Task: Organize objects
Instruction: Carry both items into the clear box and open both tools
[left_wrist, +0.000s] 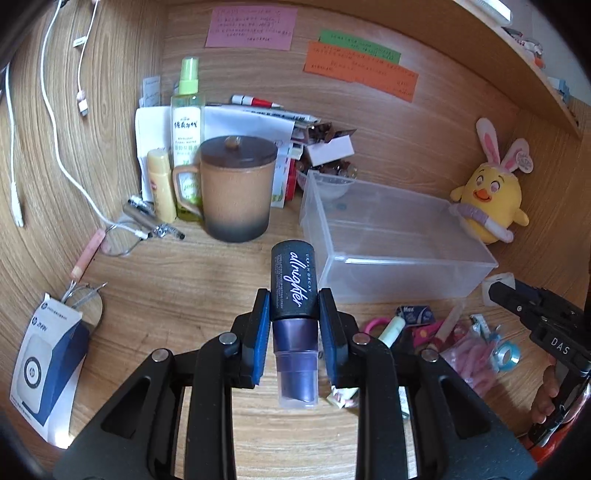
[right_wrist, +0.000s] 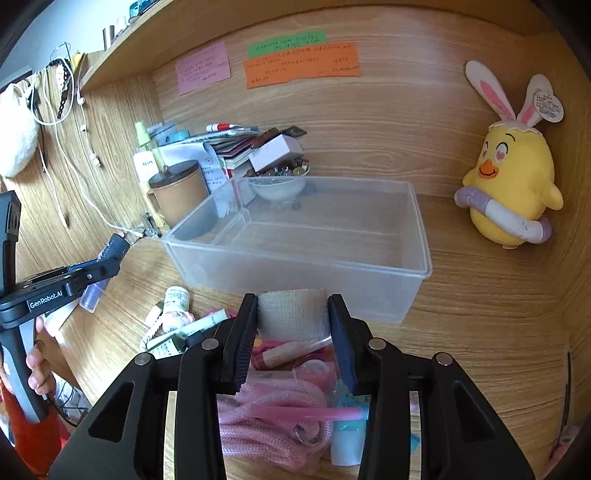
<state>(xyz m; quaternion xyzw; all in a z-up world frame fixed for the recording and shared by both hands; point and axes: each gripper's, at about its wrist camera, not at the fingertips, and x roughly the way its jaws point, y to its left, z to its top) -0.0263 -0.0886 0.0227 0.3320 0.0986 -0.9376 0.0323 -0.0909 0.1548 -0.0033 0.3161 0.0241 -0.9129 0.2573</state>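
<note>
My left gripper (left_wrist: 293, 306) is shut on a dark purple setting-spray bottle (left_wrist: 293, 291) and holds it above the desk, left of the clear plastic bin (left_wrist: 406, 269). My right gripper (right_wrist: 292, 310) is shut on a beige bandage roll (right_wrist: 292, 314), held above a pile of small items in front of the bin (right_wrist: 295, 273). The bin looks empty. The left gripper also shows at the left of the right wrist view (right_wrist: 110, 254); the right gripper shows at the right of the left wrist view (left_wrist: 506, 295).
A brown lidded mug (left_wrist: 236, 188), a green spray bottle (left_wrist: 187, 110), papers and a bowl of beads (right_wrist: 277, 184) stand behind the bin. A yellow plush chick (right_wrist: 509, 184) sits right. A pink rope (right_wrist: 266, 424), tubes and tape lie at the front. A boxed device (left_wrist: 48, 362) lies left.
</note>
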